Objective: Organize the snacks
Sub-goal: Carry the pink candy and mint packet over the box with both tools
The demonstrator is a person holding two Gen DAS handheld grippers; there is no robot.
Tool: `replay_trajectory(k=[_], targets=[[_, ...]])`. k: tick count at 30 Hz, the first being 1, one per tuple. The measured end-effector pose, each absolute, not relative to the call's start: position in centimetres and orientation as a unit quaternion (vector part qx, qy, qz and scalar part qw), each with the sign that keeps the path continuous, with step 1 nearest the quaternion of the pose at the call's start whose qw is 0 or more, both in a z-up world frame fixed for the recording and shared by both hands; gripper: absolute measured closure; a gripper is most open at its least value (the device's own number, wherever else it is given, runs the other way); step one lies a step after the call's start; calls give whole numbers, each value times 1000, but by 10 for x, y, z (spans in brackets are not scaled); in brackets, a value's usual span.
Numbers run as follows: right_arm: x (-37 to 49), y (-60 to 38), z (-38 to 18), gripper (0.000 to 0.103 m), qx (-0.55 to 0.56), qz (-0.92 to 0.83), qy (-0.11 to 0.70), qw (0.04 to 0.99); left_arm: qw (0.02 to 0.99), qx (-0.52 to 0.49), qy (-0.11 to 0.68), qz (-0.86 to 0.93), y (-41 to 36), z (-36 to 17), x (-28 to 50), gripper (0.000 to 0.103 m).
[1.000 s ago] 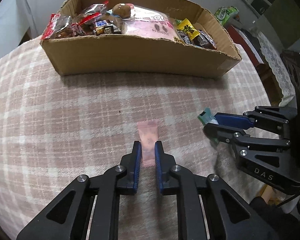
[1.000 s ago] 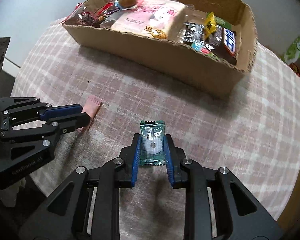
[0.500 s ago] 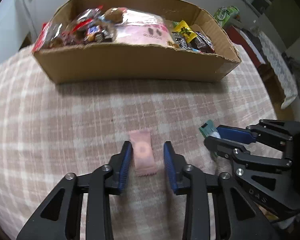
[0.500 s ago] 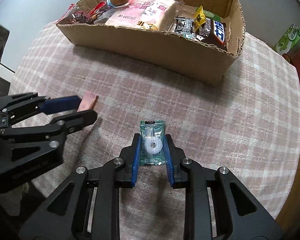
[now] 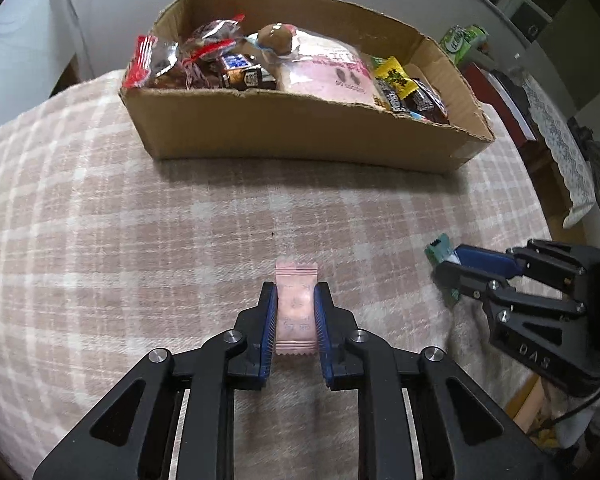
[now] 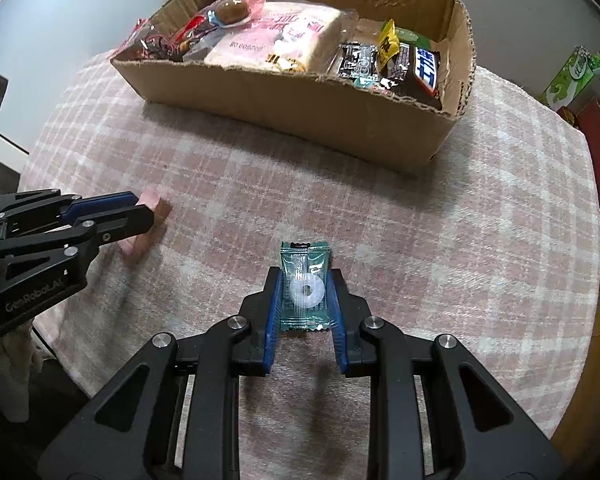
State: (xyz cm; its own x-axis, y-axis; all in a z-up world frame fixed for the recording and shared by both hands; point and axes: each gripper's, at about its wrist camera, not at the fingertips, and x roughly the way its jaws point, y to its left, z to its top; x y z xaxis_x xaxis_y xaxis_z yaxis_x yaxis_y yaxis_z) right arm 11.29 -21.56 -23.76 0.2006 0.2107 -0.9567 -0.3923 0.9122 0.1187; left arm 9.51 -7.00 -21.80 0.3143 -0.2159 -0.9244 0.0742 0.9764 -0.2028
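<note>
Left wrist: left gripper clamped on pink candy | right wrist: right gripper clamped on green mint packet | both above checked cloth | cardboard box ahead of tips, likely drop target

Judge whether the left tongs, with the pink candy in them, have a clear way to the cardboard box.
Probably yes. The left tongs are shut on the pink candy, and only bare checked cloth lies between them and the cardboard box. The right tongs, shut on the green candy, sit off to the side.
</note>
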Motion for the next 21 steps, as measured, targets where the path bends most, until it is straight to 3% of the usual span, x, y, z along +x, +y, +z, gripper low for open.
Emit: replay_trajectory(k=[21], targets=[[155, -239, -146, 80, -31, 184, 524, 831, 864, -46, 489, -106, -64, -127, 144, 86]])
